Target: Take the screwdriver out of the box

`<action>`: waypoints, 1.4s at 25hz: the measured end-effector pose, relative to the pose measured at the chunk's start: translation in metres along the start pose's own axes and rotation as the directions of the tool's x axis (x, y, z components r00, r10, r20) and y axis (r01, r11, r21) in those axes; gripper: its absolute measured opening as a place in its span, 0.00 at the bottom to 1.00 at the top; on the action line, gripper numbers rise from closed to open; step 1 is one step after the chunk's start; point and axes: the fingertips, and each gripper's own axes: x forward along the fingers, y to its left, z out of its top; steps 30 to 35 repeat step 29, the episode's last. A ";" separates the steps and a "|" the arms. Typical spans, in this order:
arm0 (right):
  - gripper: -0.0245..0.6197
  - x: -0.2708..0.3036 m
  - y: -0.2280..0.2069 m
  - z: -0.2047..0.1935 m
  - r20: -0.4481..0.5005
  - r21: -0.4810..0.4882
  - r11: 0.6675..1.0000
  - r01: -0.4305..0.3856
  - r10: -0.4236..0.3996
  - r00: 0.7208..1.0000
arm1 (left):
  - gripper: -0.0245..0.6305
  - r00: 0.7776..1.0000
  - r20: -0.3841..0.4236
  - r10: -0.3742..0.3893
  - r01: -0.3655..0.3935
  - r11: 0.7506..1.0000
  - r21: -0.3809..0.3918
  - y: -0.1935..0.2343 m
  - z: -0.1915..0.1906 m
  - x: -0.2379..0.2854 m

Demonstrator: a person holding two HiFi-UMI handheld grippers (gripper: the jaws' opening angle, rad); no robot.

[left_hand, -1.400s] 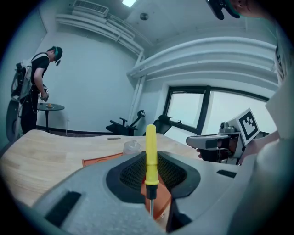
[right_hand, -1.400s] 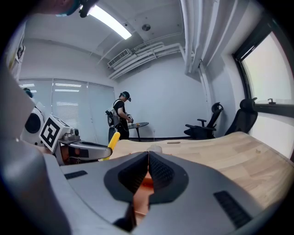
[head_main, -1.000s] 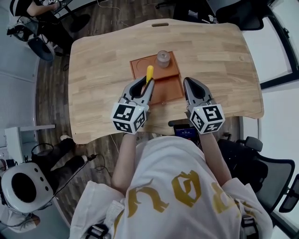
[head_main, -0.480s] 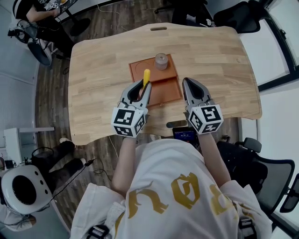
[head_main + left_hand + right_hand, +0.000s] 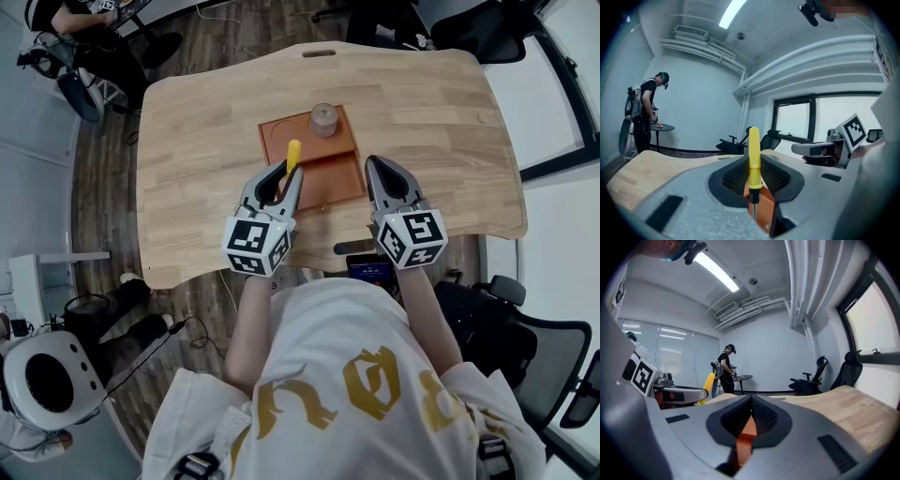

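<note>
An orange box (image 5: 328, 173) lies open in the middle of the wooden table (image 5: 441, 131). My left gripper (image 5: 287, 176) is shut on the yellow handle of the screwdriver (image 5: 293, 154), which stands upright over the box's left part. In the left gripper view the screwdriver (image 5: 753, 157) sits between the pads of the left gripper (image 5: 753, 160), its metal shaft pointing down over the box (image 5: 761, 211). My right gripper (image 5: 371, 166) is at the box's right edge. In the right gripper view its jaws (image 5: 751, 401) are closed on an orange wall of the box (image 5: 745, 439).
A grey cylinder (image 5: 324, 120) stands in the box's far end, beside a round recess (image 5: 279, 139). A dark phone (image 5: 372, 268) lies at the table's near edge. Office chairs (image 5: 487, 33) and a person (image 5: 80, 21) at a small table are beyond the far side.
</note>
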 end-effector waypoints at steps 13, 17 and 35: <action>0.05 0.006 -0.009 -0.005 -0.022 0.003 1.000 0.015 -0.014 1.000 | 0.15 0.999 -0.026 -0.020 0.020 1.000 -0.006 0.001 -0.007 0.013; 0.05 0.009 -0.012 -0.008 -0.030 0.004 1.000 0.020 -0.020 0.999 | 0.15 0.999 -0.033 -0.022 0.021 1.000 -0.013 0.005 -0.011 0.017; 0.05 0.020 -0.022 -0.014 -0.055 -0.001 1.000 0.019 -0.019 0.998 | 0.15 0.997 -0.057 -0.055 0.053 0.998 -0.046 0.003 -0.020 0.033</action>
